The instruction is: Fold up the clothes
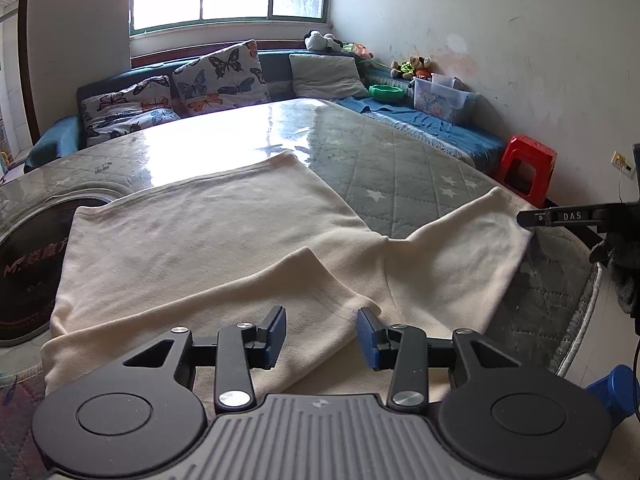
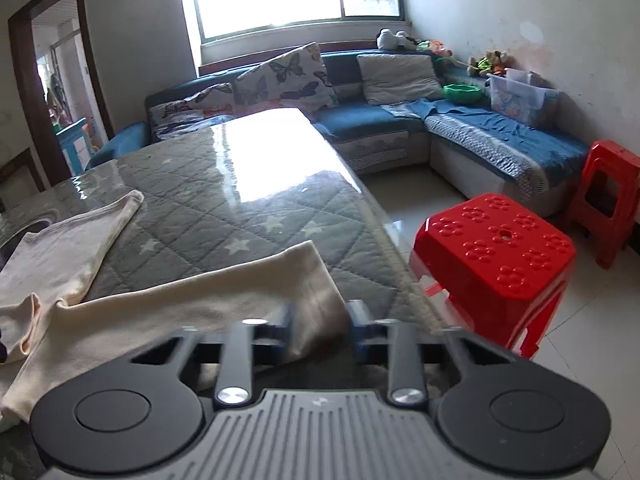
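Observation:
A cream long-sleeved top (image 1: 192, 232) lies spread on the quilted table (image 1: 400, 168). One sleeve is folded over the body toward my left gripper (image 1: 322, 336), which is open just above that folded sleeve. The other sleeve (image 1: 472, 248) stretches right to the table edge. In the right wrist view that sleeve (image 2: 224, 300) runs to my right gripper (image 2: 320, 328), which is open with the sleeve cuff between its blurred fingers. The right gripper's finger (image 1: 560, 216) also shows at the sleeve end in the left wrist view.
The table is covered with glossy plastic over a green star quilt (image 2: 224, 208). A red stool (image 2: 496, 256) stands right beside the table edge, a second one (image 2: 612, 196) further right. A blue sofa (image 2: 400, 124) with cushions lies beyond.

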{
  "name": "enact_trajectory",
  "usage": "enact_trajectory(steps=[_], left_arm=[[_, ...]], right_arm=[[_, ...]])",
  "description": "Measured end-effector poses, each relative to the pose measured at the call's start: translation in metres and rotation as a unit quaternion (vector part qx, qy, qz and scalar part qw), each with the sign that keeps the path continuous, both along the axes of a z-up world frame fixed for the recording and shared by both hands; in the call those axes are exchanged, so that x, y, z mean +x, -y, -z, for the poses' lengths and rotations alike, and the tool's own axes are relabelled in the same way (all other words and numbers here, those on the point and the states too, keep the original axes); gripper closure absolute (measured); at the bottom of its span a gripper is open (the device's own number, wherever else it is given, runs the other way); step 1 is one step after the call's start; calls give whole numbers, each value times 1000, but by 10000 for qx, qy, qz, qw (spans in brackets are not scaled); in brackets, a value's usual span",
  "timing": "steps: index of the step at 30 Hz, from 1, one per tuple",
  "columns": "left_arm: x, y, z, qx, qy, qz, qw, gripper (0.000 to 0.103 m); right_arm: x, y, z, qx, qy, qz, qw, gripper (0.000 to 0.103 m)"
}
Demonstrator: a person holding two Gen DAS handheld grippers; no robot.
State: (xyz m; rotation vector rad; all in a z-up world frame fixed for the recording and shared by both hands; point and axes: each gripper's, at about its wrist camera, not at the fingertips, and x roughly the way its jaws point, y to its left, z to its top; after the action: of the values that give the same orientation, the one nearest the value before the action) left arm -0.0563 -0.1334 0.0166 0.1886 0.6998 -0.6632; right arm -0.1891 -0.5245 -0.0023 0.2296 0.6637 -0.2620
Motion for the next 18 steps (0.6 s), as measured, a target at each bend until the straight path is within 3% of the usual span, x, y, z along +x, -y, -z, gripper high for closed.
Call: enact_trajectory(steps=[9,18], left_arm=[[-1,5,6,51,37,23,10000,58],[-4,-43,-16,-273,237,-430,9984,57]], right_arm=[[-9,-11,-43,149,595,-257,9978,95],[4,-76,-113,126,1160,-1458,9824,95]])
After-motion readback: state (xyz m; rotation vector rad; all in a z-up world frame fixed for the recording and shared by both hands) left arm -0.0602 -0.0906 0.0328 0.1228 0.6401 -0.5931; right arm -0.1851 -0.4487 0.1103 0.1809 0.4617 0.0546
